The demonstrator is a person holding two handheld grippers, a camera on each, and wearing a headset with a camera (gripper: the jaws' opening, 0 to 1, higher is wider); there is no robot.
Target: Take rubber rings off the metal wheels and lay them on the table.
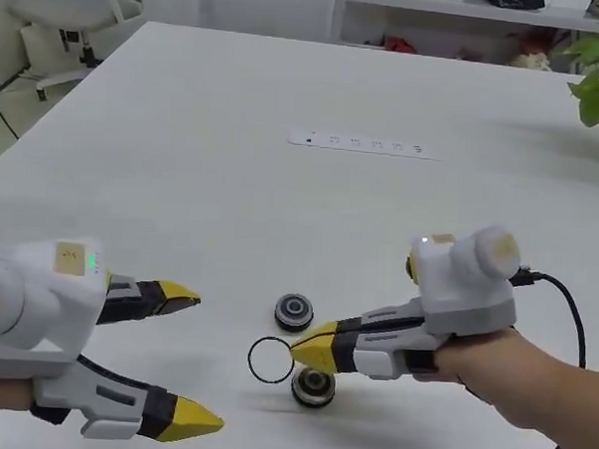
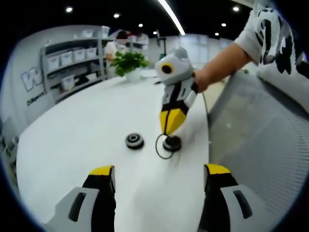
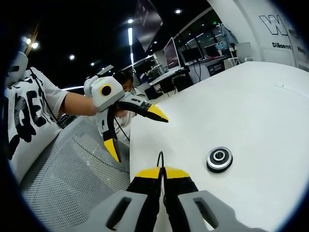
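The right gripper (image 1: 307, 347) has its yellow-tipped jaws pressed together on one edge of a thin black rubber ring (image 1: 250, 360). The ring's loop sticks out to the left of the tips, just above the white table (image 1: 232, 182) and free of both wheels; I cannot tell whether it touches the tabletop. The near wheel (image 1: 313, 385) sits just under that gripper's tips, and the far wheel (image 1: 294, 311) lies close behind the ring. The left gripper (image 1: 186, 357) is at the near left, its jaws spread wide with nothing between them. A white power strip (image 1: 358, 143) lies farther off on the table. In the right gripper view, wall lettering (image 3: 284, 44) shows a large "W" above a word that looks like "Diligent". The print on the person's shirt (image 3: 26, 116) is unreadable.
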